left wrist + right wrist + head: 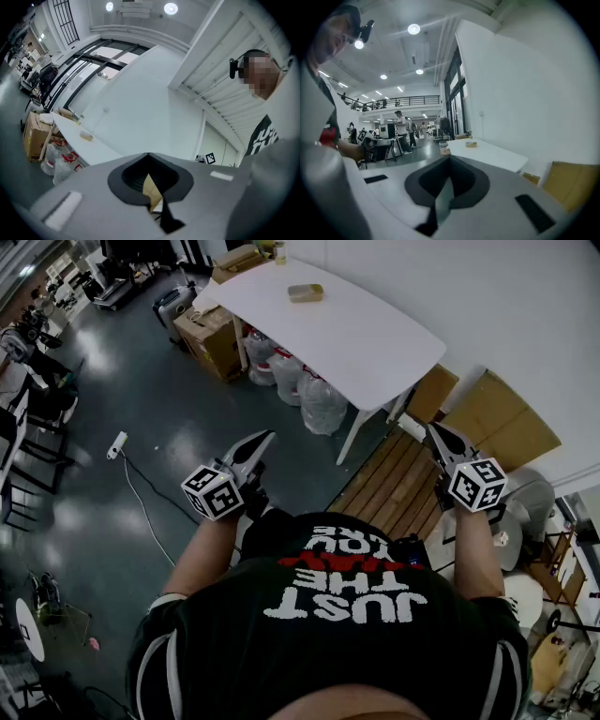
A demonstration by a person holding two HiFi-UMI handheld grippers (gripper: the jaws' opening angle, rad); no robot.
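Head view shows a cardboard box standing on the floor under the far left end of the white table, flaps shut, so its contents cannot be told. Just right of it, also under the table, sit several filled plastic bags, knotted at the top. The table lies ahead of both grippers, its long axis running from far left to near right. On its far part lies a small tan block, long side left to right, well apart from both grippers; it also shows in the left gripper view and the right gripper view. The left gripper hangs over the dark floor, near the bags, pointing far and a little right toward the table's near end. Its own view shows its jaws clenched tip to tip with nothing between them. The right gripper hangs above a wooden pallet, whose slats run from near left to far right, and points far and slightly left. Its jaws are likewise pressed together and empty in its own view. One white table leg stands between the two grippers. Cardboard sheets lean against the wall to the right of the pallet. Far left on the floor lies a power strip with its cable trailing nearer.
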